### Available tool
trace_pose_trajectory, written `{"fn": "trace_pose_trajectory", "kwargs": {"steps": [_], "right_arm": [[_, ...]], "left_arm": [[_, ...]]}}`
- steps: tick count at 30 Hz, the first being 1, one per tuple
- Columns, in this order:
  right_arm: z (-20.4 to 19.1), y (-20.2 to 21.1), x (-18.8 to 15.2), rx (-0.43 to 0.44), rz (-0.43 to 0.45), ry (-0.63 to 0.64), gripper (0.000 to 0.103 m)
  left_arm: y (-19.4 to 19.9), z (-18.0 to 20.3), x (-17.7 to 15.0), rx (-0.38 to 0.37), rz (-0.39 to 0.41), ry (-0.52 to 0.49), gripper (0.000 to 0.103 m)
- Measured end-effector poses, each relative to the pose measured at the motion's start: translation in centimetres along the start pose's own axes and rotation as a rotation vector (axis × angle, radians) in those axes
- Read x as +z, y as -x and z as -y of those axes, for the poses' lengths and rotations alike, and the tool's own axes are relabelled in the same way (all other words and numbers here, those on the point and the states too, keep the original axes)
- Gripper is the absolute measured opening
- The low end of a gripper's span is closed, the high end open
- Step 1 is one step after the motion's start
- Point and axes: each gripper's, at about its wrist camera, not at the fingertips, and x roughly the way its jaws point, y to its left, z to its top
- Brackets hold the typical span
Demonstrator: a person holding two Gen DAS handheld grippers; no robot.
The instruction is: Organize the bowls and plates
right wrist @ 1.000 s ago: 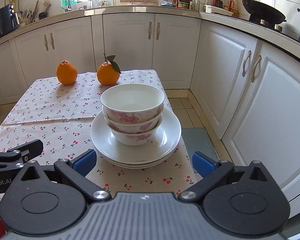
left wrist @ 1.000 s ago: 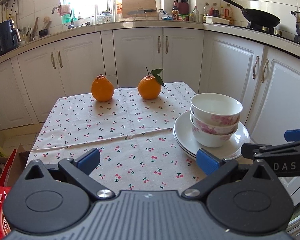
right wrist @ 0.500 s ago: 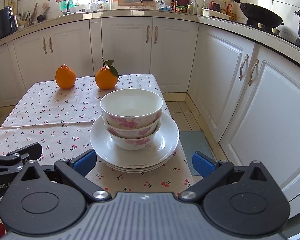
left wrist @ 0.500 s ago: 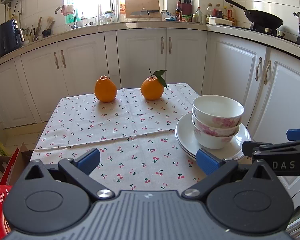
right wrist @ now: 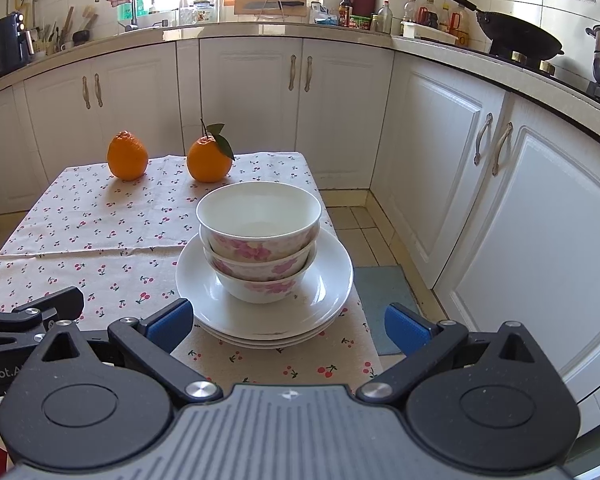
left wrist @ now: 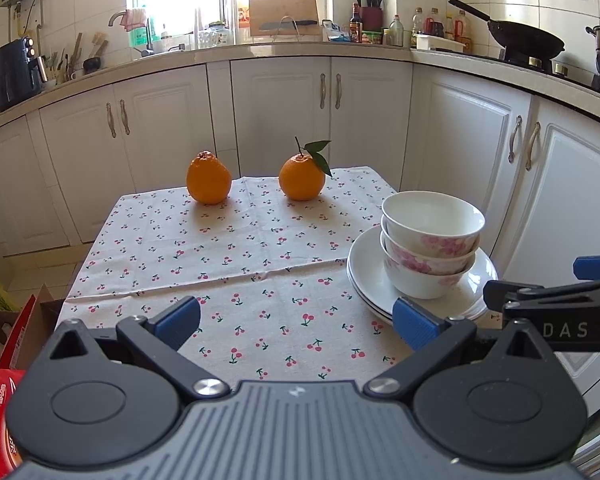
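Bowls [right wrist: 259, 240], three nested with pink flowers, stand on a stack of white plates [right wrist: 332, 276] at the right edge of the table [right wrist: 80, 232]. The right gripper [right wrist: 286, 326] is held level just short of the plates, its blue fingers [right wrist: 168, 322] spread wide on either side of the stack and holding nothing. The left gripper [left wrist: 296, 322] hovers over bare cloth, fingers [left wrist: 176, 322] likewise wide and empty, with the stack at its 2 o'clock. Compared with a second ago, both views sit slightly farther back from the stack; the dishes are unmoved. A cherry-print cloth covers the table. Two oranges [left wrist: 209, 178] stand at its far edge, at 12 o'clock. White cabinets [left wrist: 284, 112] ring the room; a wok [left wrist: 528, 42] sits on the stove at 2 o'clock.
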Motion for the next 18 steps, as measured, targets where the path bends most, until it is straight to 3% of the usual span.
{"fn": "trace_pose_trajectory", "kwargs": {"steps": [18], "right_arm": [[-0.02,0.34,0.08,-0.006,0.011,0.005,0.103]], "left_arm": [[0.24,-0.1,0.07,-0.003,0.004,0.004,0.102]]}}
